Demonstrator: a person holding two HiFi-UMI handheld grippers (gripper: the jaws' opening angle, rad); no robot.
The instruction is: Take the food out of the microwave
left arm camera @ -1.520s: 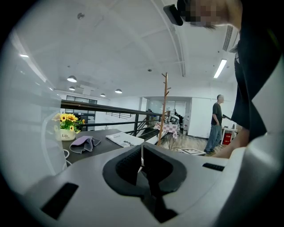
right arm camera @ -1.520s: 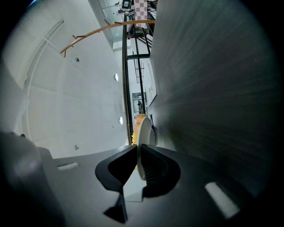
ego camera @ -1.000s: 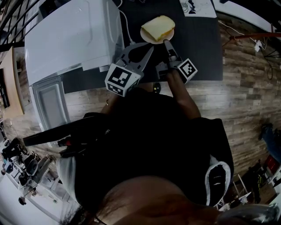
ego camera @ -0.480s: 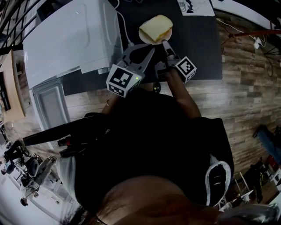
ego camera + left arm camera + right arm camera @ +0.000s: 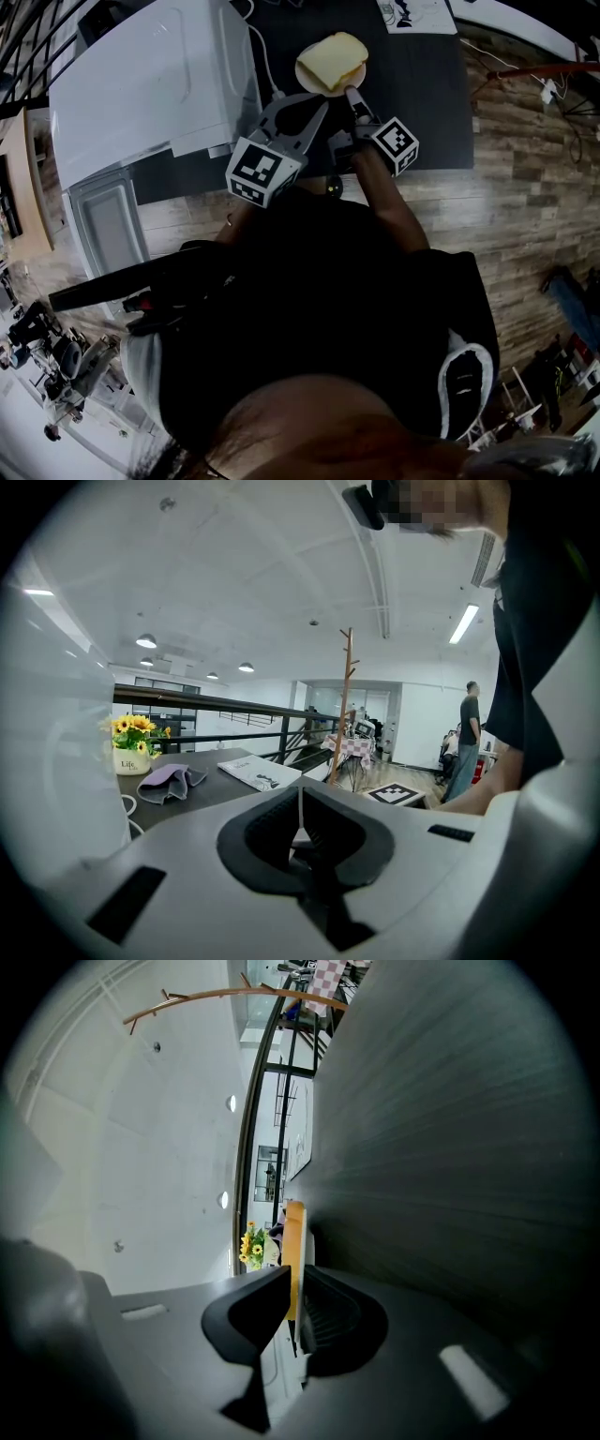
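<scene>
A round white plate (image 5: pixel 310 79) with a pale yellow slice of food (image 5: pixel 333 58) rests on the dark table (image 5: pixel 422 84), to the right of the white microwave (image 5: pixel 150 75). My right gripper (image 5: pixel 352 92) is shut on the plate's near rim. In the right gripper view, which is rolled on its side, the thin plate rim (image 5: pixel 298 1269) and the yellow food (image 5: pixel 292 1232) run between the jaws of the right gripper (image 5: pixel 294 1309). My left gripper (image 5: pixel 317 105) hovers just left of the plate. In its own view the left gripper (image 5: pixel 300 810) is shut on nothing.
The microwave's door (image 5: pixel 108 220) hangs open toward the floor at the left. Farther along the table are a flower pot (image 5: pixel 133 738), a purple cloth (image 5: pixel 169 780) and a booklet (image 5: pixel 258 772). A coat rack (image 5: pixel 342 696) and a person (image 5: pixel 466 733) stand beyond.
The head view has shifted slightly. Both grippers and the plate keep their places relative to each other.
</scene>
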